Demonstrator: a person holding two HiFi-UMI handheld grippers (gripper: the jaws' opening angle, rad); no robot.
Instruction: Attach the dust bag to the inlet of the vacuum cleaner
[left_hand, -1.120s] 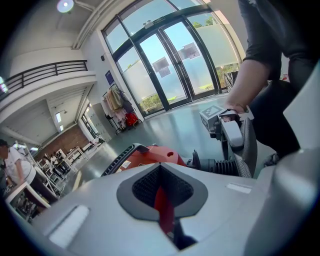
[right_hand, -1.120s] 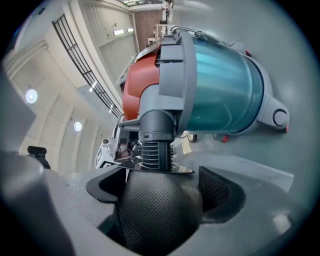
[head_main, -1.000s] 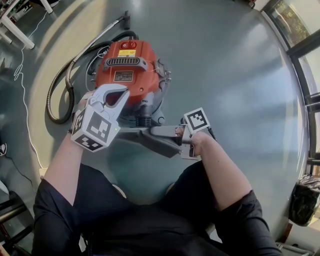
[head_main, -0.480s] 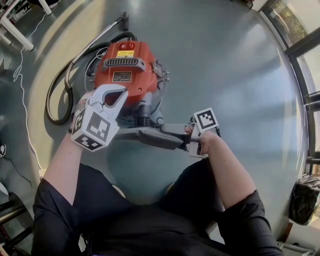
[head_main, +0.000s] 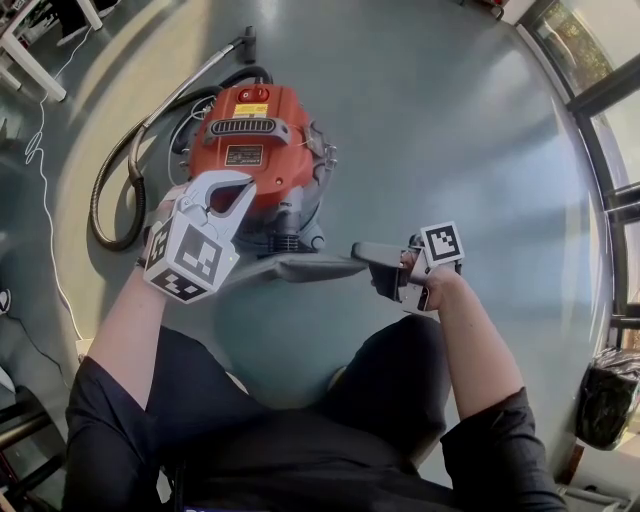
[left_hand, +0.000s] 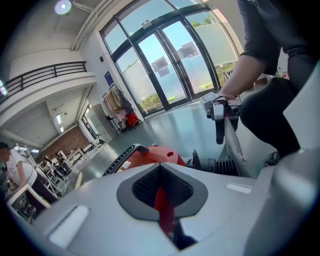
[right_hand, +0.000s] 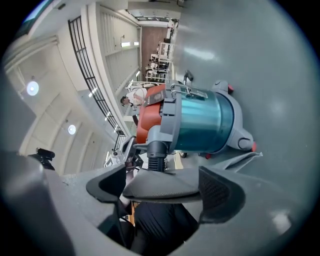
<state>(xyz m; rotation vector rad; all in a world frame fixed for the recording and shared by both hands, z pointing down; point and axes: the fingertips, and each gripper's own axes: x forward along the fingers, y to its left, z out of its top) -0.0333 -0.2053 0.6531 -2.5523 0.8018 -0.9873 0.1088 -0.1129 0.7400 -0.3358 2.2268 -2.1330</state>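
Right tool (head_main: 380, 262) has drawn off to the right since a second ago, farther from the vacuum cleaner (head_main: 255, 140), pulling the dust bag (head_main: 300, 268) out long. Its jaws are clamped on the bag's grey end. The bag is stretched low over the floor (head_main: 450, 120), from just below the black ribbed inlet (head_main: 287, 240) to that tool; contact with the inlet can't be made out. Left tool (head_main: 228, 195) hovers over the vacuum's front, jaws together, empty, only a red sliver showing through.
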